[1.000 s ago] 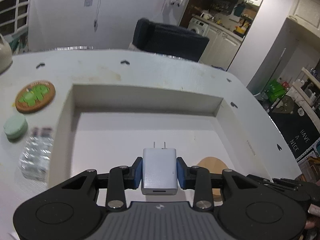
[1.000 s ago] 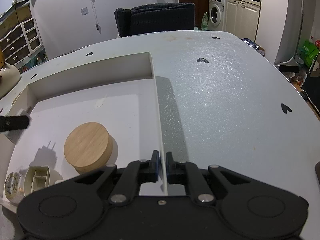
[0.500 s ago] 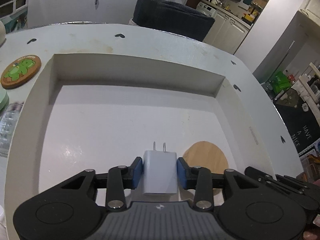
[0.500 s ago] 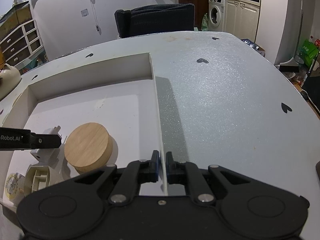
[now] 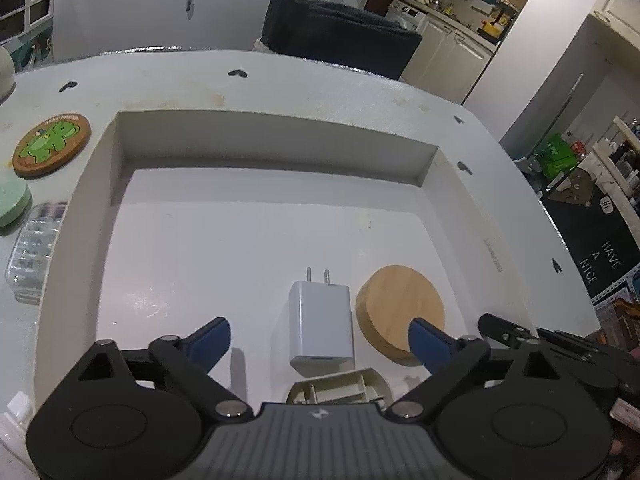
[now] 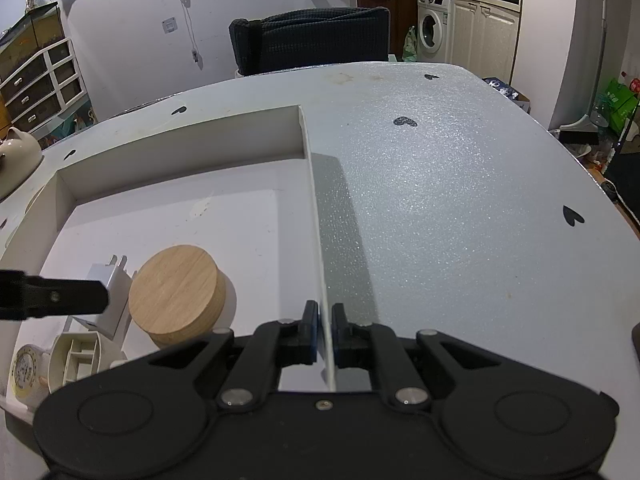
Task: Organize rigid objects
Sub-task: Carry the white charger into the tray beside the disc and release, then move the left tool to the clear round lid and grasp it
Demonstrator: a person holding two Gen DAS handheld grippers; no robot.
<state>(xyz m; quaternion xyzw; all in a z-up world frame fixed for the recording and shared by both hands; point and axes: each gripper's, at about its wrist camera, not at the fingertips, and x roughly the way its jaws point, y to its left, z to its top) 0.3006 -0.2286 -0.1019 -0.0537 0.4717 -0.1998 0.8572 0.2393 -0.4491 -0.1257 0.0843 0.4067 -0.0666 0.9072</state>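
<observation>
A white plug charger lies flat on the floor of the white tray, prongs pointing away, beside a round wooden lid. My left gripper is open, its blue pads spread either side of the charger and apart from it. A cream compartment box lies just in front of the charger. My right gripper is shut on the tray's right wall. In the right wrist view the charger, the wooden lid and the cream box also show.
Left of the tray on the white table lie a cork coaster with a green figure, a pale green round case and a clear plastic pack. A dark chair stands behind the table. A small round dial sits in the tray's corner.
My left gripper has lowered the charger into the tray beside the wooden lid, opened and let it go. The right gripper has kept its hold on the tray wall.
</observation>
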